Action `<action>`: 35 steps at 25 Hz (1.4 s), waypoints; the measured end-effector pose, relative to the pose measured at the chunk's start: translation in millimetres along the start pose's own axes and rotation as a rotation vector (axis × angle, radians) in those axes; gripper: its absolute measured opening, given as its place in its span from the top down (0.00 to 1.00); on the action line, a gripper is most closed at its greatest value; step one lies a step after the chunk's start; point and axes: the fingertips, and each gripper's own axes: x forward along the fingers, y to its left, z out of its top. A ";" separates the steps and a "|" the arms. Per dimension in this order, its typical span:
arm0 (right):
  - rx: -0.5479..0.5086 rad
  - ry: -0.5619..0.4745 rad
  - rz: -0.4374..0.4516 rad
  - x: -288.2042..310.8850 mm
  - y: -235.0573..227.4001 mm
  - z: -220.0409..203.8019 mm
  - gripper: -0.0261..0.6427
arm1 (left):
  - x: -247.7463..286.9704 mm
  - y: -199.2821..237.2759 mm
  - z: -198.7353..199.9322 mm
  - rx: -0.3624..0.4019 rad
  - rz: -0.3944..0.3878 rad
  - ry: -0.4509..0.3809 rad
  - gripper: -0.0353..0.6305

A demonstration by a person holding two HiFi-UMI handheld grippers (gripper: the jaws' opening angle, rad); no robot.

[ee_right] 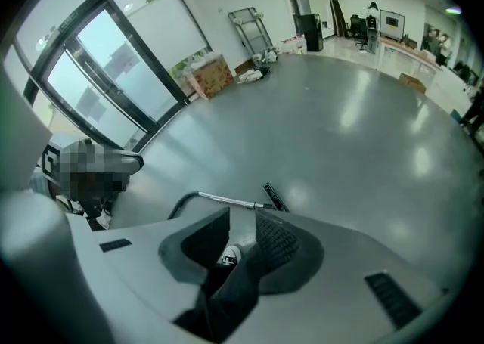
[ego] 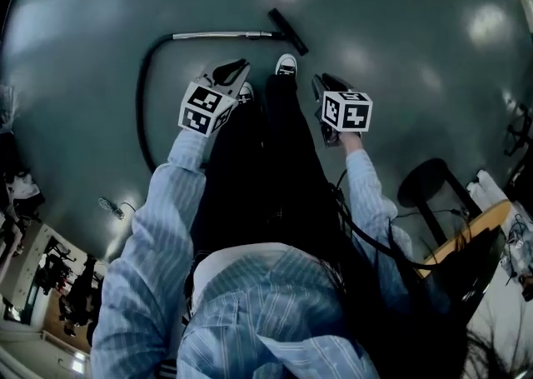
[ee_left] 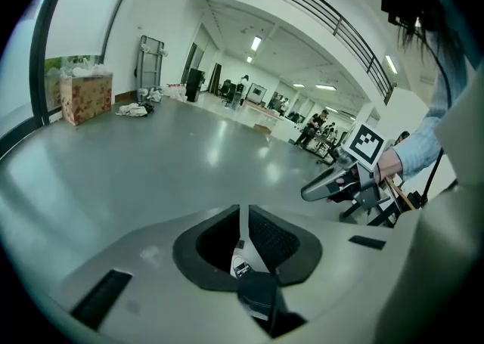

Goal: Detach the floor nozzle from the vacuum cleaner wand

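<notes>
Plainly, this is only the approach, and the detaching itself has not yet begun. The grey floor [ego: 400, 27] carries the whole vacuum assembly, just ahead of the person's shoes [ego: 286, 65]. The dark hose [ego: 143, 94] curves down the left and runs into the metal wand [ego: 225, 35]. The wand lies flat and ends at its right in the black floor nozzle [ego: 288, 32], which is still attached and set crosswise to it. Both tools hang above the floor, apart from the wand and touching nothing. The left tool [ee_left: 243, 229] has its jaws all but together and is empty. The right tool [ee_right: 242, 233] shows a narrow gap with nothing in it. Next, I judge, one tool must widen and pin the wand near the joint while the other takes the nozzle and pulls it off.
</notes>
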 end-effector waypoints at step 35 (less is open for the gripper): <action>-0.504 0.261 -0.155 458.3 -186.6 -115.2 0.59 | 398.4 214.0 -371.4 0.557 -0.041 0.682 0.63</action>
